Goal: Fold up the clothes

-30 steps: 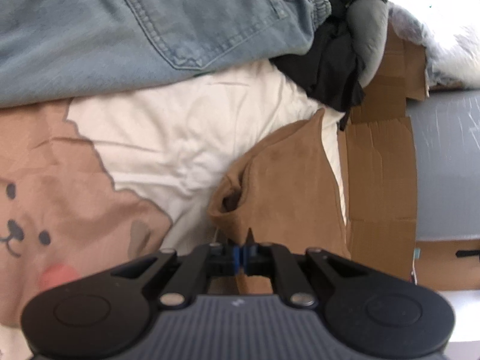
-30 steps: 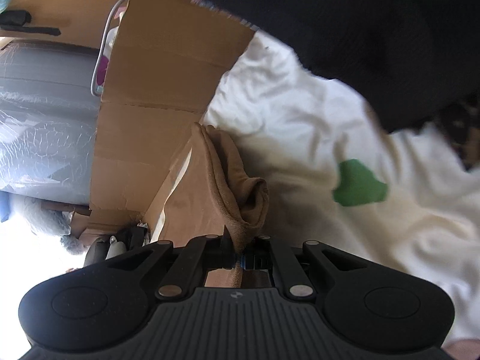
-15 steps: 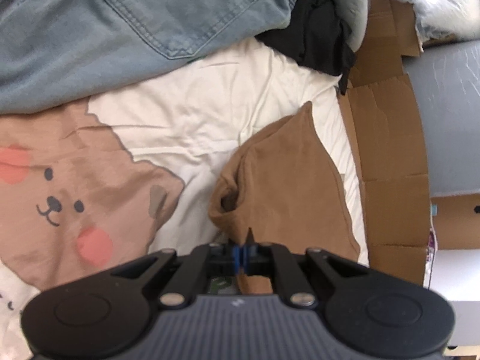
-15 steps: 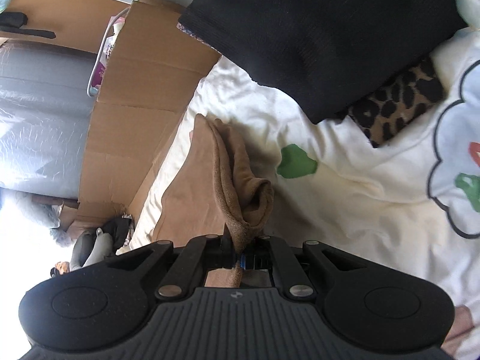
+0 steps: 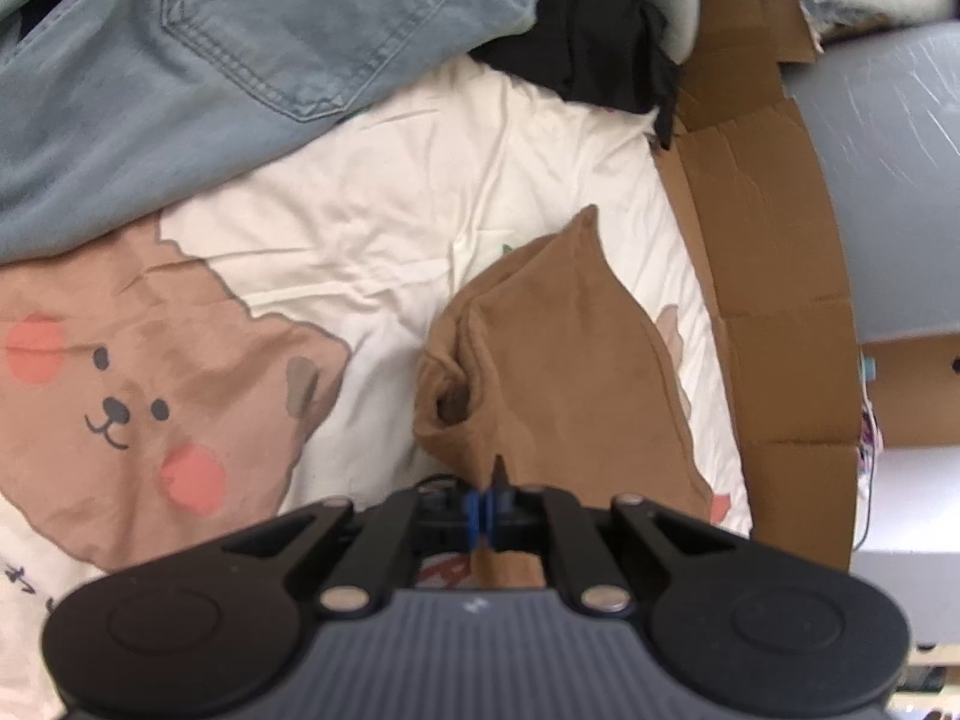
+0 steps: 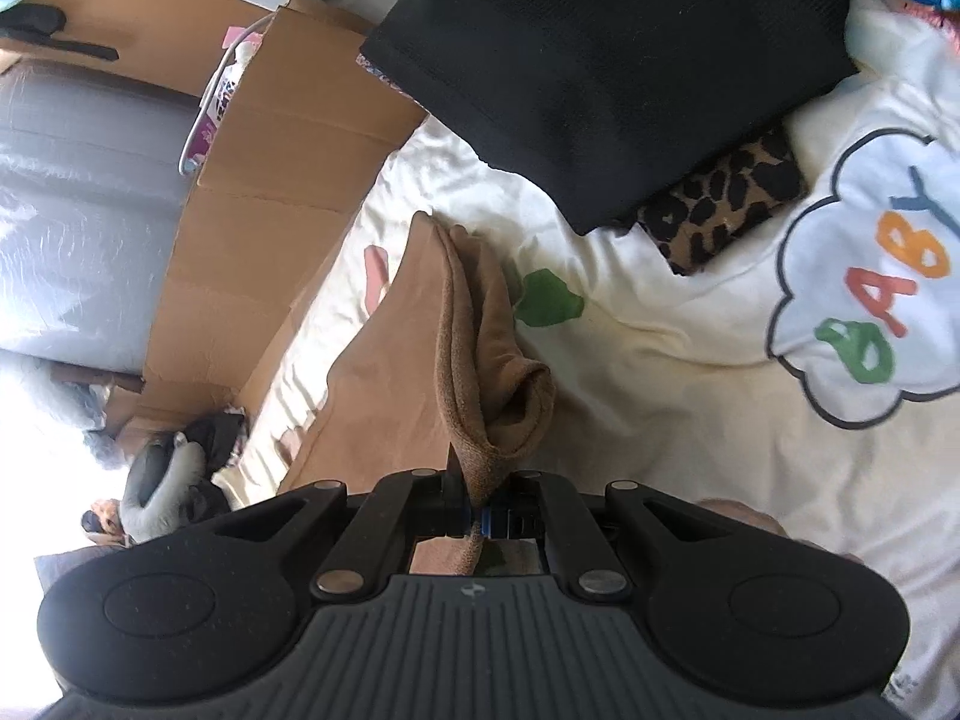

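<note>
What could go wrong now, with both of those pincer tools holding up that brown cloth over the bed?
1. The left gripper and right gripper each pinch only a thin edge of the brown garment, so it might slip free.
2. The garment hangs bunched and doubled over, so a fold may come out crooked.
3. The jeans and black garment lie close, leaving little room to lay it flat.

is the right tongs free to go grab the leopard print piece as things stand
Probably not yet: the right tongs are shut on the brown garment, and the leopard print piece lies partly under the black garment. Only its exposed end looks reachable.
</note>
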The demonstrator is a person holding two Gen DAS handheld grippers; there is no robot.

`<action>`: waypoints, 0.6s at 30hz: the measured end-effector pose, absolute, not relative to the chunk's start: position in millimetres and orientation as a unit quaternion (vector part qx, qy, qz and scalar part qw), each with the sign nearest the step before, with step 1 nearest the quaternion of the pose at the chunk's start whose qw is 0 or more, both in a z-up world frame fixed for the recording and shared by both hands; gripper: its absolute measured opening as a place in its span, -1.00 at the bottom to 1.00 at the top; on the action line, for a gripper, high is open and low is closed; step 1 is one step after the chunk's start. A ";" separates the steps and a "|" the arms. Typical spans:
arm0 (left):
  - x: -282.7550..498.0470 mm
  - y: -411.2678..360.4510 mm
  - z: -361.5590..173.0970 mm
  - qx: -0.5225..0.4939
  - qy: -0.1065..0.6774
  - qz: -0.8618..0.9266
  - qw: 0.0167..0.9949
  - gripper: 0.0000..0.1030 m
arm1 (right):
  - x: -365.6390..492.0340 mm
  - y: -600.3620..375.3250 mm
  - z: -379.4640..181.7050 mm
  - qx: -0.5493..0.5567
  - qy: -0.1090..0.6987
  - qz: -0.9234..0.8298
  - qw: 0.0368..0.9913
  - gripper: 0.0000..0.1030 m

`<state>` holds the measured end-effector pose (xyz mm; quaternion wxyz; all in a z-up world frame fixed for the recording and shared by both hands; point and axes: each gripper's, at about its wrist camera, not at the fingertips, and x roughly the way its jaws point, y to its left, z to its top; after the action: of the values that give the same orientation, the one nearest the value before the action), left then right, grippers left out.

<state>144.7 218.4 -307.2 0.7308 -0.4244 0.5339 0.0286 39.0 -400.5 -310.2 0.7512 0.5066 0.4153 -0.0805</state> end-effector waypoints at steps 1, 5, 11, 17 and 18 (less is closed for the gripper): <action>142.9 218.8 -306.6 -0.425 0.534 0.026 0.730 -0.96 | 37.3 -399.2 -306.1 0.503 0.416 -0.080 0.753 -0.98; 133.6 220.5 -306.7 -0.422 0.540 0.027 0.728 -0.96 | 29.3 -396.6 -290.9 0.490 0.419 -0.079 0.760 -0.98; 120.9 219.8 -304.2 -0.419 0.543 0.020 0.727 -0.96 | 14.1 -401.9 -276.7 0.476 0.434 -0.080 0.761 -0.98; 112.7 214.1 -309.5 -0.404 0.555 0.026 0.727 -0.96 | -1.5 -410.0 -287.6 0.476 0.443 -0.078 0.756 -0.98; 111.5 213.6 -310.3 -0.402 0.556 0.027 0.727 -0.96 | -4.9 -409.9 -292.6 0.478 0.445 -0.079 0.753 -0.98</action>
<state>111.5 213.6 -310.3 0.7269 -0.4019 0.5562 0.0271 -4.9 -409.9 -292.6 0.7532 0.4781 0.4449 -0.0789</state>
